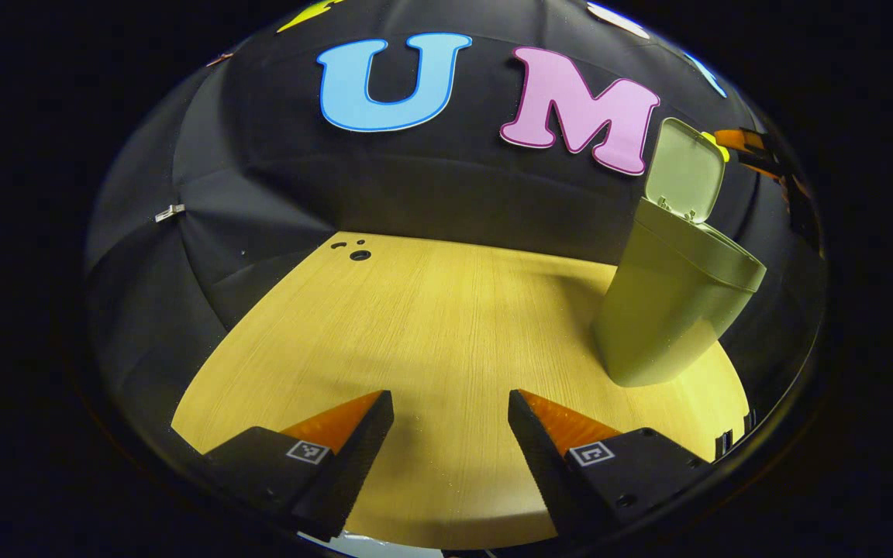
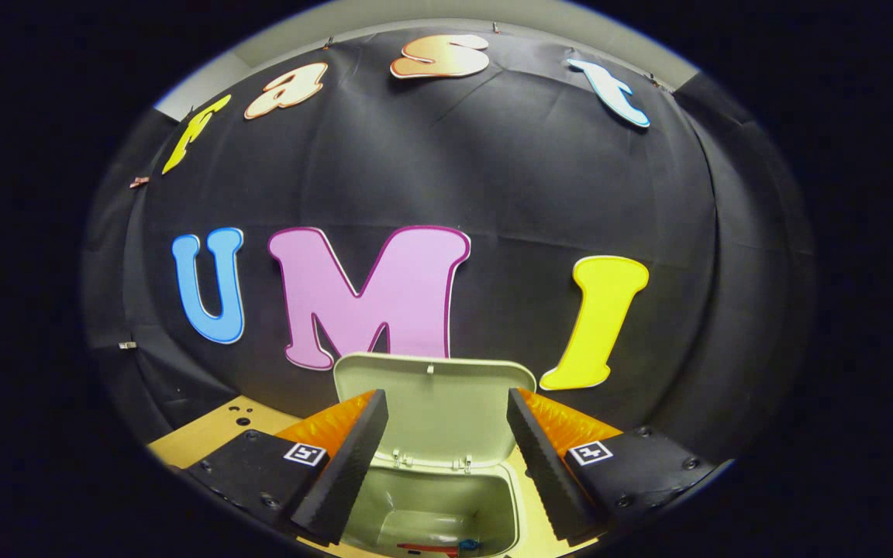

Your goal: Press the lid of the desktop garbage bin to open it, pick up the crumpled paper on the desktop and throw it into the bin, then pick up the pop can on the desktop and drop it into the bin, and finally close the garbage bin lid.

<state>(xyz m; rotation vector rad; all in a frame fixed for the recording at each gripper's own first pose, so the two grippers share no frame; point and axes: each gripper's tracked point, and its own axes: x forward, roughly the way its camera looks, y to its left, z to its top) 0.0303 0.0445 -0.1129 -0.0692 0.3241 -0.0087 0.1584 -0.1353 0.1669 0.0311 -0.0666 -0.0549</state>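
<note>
In the left gripper view the left gripper (image 1: 450, 434) has its fingers spread wide with nothing between them, hovering low over the bare wooden worktop (image 1: 431, 325). Ahead of the fingers and off to their right stands the bin (image 1: 671, 310), resting on the worktop well apart from them, its lid (image 1: 685, 170) swung up and standing nearly upright at the back of the rim (the hinge side faces away from the fingers). Beyond the lid, at the far right edge, part of the other gripper (image 1: 749, 147) shows high above the bin. In the right gripper view the right gripper (image 2: 446, 442) also has its fingers parted and empty, and it hangs directly over the bin (image 2: 439, 504), looking down into the mouth. The raised lid (image 2: 435, 411) stands between and just beyond the fingertips, its inner face turned toward them. Down inside the bin, below the fingers, lies something red with a bit of blue beside it (image 2: 439, 547), likely the can, though too little shows to be sure; the paper cannot be made out. A strip of worktop (image 2: 206, 434) shows left of the left finger.
</note>
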